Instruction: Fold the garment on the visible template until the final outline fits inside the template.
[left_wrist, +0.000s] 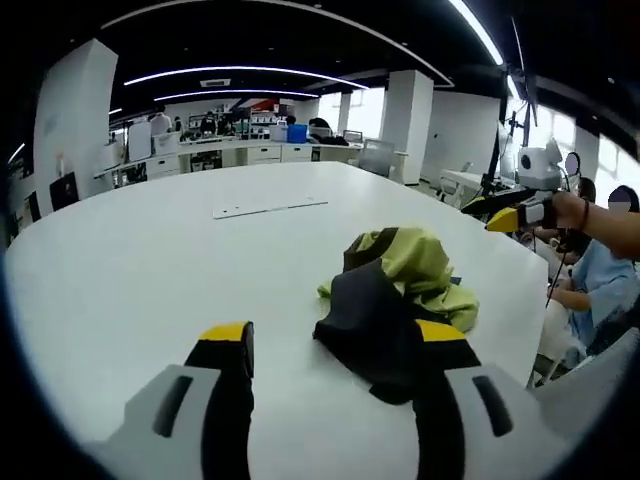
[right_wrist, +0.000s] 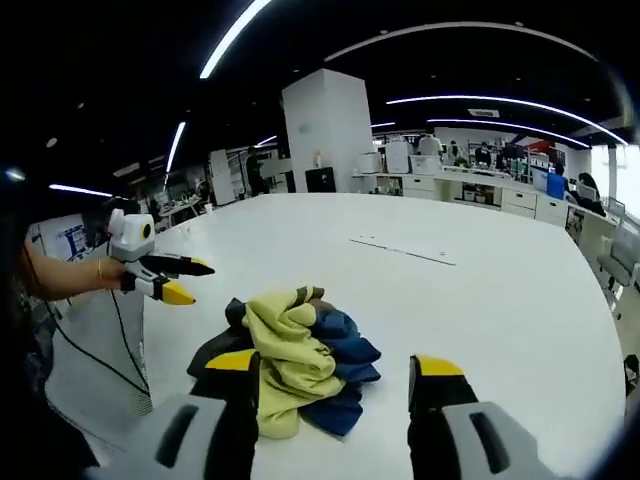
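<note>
Both hand-held grippers hover with jaws apart, empty, over a crumpled garment.
Left hand-held gripper (left_wrist: 335, 350) and right hand-held gripper (right_wrist: 335, 380) flank the bunched garment (left_wrist: 400, 290) on the white tabletop (left_wrist: 150, 260), likely poised to spread it; the thin template outline (left_wrist: 268, 207) lies well beyond.

An open-plan office: desks (left_wrist: 250, 152), pillars (right_wrist: 322, 130), ceiling light strips (left_wrist: 240, 72), seated people (left_wrist: 590, 280).

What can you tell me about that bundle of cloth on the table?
The garment is a crumpled heap, not folded, of soft fabric in yellow-green, blue and black panels. It lies on the white table. In the right gripper view it sits by the lower jaws, contact unclear. In the left gripper view black and green show.
</note>
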